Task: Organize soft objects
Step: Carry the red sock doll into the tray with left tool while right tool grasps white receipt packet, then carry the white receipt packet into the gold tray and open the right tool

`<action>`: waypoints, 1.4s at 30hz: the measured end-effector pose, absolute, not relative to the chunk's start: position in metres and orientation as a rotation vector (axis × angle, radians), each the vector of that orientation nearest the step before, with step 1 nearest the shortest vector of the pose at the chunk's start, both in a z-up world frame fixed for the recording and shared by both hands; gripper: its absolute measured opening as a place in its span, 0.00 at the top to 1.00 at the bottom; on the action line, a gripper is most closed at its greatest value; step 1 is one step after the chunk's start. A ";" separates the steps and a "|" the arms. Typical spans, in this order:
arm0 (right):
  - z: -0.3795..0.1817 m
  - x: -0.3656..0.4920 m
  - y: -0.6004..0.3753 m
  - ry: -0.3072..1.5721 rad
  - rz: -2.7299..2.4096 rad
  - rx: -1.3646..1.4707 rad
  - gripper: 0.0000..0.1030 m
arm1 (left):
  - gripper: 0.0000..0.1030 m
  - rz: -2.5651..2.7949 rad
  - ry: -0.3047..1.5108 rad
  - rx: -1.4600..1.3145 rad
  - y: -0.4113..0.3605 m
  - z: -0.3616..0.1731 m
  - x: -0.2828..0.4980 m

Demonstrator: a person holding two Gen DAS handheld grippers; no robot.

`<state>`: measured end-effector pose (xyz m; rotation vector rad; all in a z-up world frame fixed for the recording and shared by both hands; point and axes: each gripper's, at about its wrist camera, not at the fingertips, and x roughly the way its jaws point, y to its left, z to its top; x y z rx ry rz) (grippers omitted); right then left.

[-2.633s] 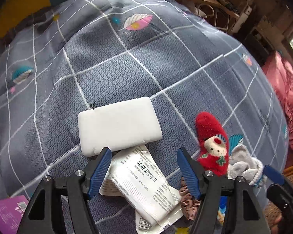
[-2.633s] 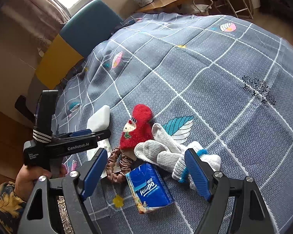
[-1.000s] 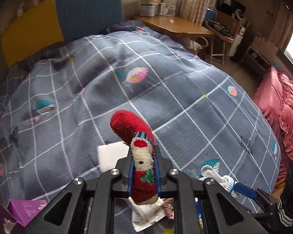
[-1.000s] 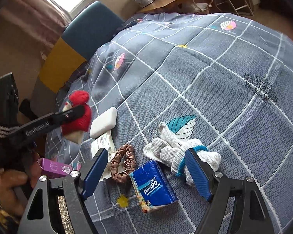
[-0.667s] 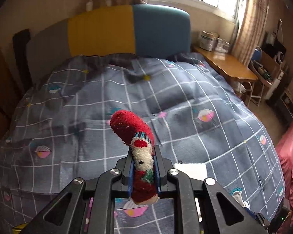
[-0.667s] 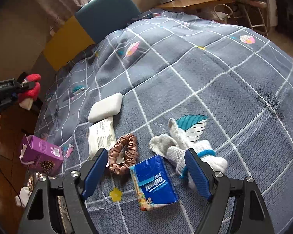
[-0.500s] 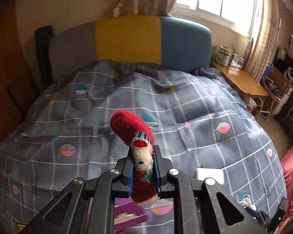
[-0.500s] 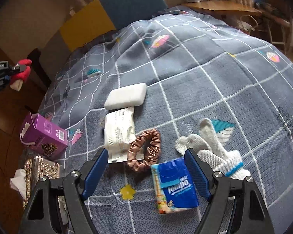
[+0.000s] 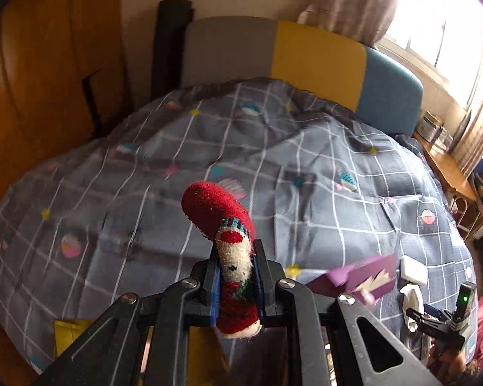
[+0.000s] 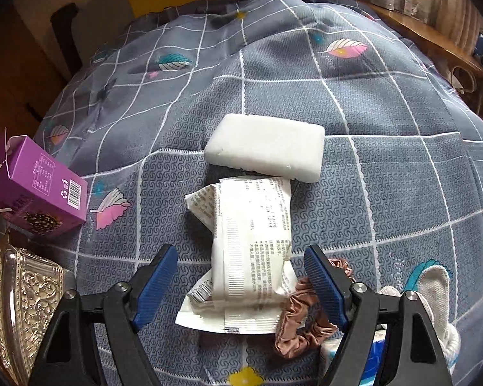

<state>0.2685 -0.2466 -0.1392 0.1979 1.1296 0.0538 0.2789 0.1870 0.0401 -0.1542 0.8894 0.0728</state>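
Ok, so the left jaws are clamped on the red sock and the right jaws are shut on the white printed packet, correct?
Not quite. The left gripper is clamped on the red sock, but the right gripper is open: in the right wrist view its jaws stand wide either side of the white printed packet, not pressing on it.

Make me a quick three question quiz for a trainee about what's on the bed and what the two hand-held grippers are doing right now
1. True or false: the left hand-held gripper is shut on the red sock.
2. What lies between the right hand-held gripper's open jaws? A) white packet B) purple box C) white sponge
3. Which fabric item touches the packet's lower right corner?

Key: 1 true. 2 A. 3 the brown scrunchie.
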 end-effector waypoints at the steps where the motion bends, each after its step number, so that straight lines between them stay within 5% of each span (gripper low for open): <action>1: -0.141 0.270 -0.243 1.137 0.054 0.185 0.23 | 0.85 0.075 0.888 -0.185 0.200 0.034 0.268; 3: -0.142 0.270 -0.235 1.131 0.045 0.135 0.31 | 0.85 0.086 0.879 -0.221 0.220 0.025 0.244; 5: -0.142 0.270 -0.228 1.133 0.057 0.102 0.54 | 0.85 0.089 0.884 -0.271 0.238 0.012 0.223; 8: -0.142 0.270 -0.216 1.136 0.068 0.052 0.57 | 0.85 0.098 0.900 -0.322 0.257 -0.009 0.197; 13: -0.147 0.275 -0.216 1.157 0.051 0.061 0.58 | 0.85 0.042 0.975 -0.392 0.260 -0.051 0.168; 20: -0.154 0.277 -0.212 1.193 0.011 0.054 0.52 | 0.49 0.001 1.017 -0.375 0.244 -0.079 0.168; 22: -0.155 0.277 -0.209 1.188 -0.001 0.036 0.51 | 0.45 0.022 0.990 -0.332 0.241 -0.076 0.161; 42: -0.120 0.293 -0.196 1.173 -0.041 -0.009 0.63 | 0.45 0.107 0.836 -0.067 0.210 -0.052 0.066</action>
